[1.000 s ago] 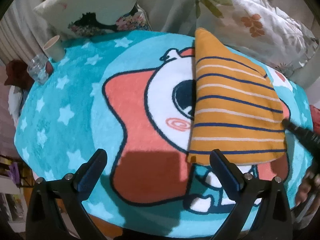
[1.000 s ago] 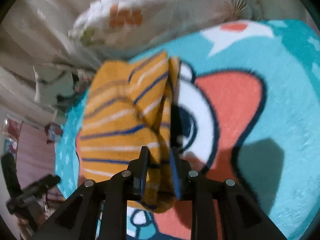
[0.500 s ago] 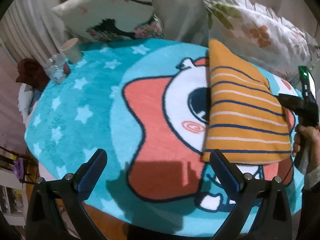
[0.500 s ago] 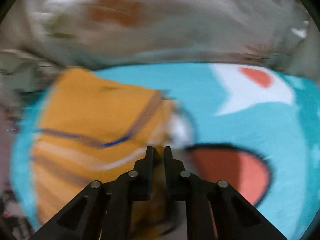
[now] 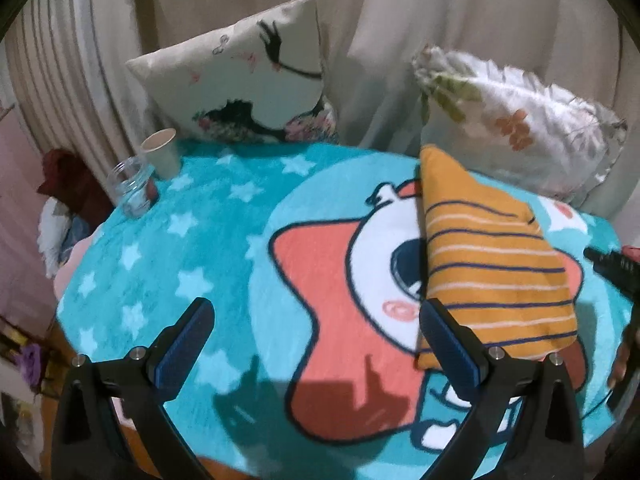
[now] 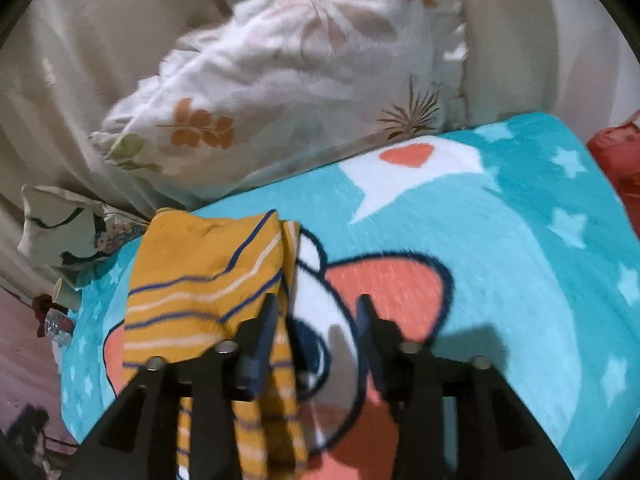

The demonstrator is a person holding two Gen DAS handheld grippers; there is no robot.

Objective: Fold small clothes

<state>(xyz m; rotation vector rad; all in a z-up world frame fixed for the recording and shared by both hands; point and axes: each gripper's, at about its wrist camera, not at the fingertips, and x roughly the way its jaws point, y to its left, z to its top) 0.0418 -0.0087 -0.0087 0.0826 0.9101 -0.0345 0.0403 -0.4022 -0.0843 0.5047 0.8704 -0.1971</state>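
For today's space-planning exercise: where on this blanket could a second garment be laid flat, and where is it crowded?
The widest bare stretch of the blanket lies between the glass jar and the folded orange striped garment, on the starred teal. Another patch lies beyond the garment, near the heart bubble. The jar, paper cup and pillows crowd the far edge.

Orange garment [image 5: 492, 276], navy-and-white stripes

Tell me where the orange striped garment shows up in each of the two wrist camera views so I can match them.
Left wrist view: the orange striped garment lies right of centre on the blanket, folded, running from the far edge toward the near right finger.
Right wrist view: the garment lies left of centre, its near edge by the left finger of the opening right gripper, not clamped.
Shared landmark: the leaf-print pillow just beyond the garment's far end.
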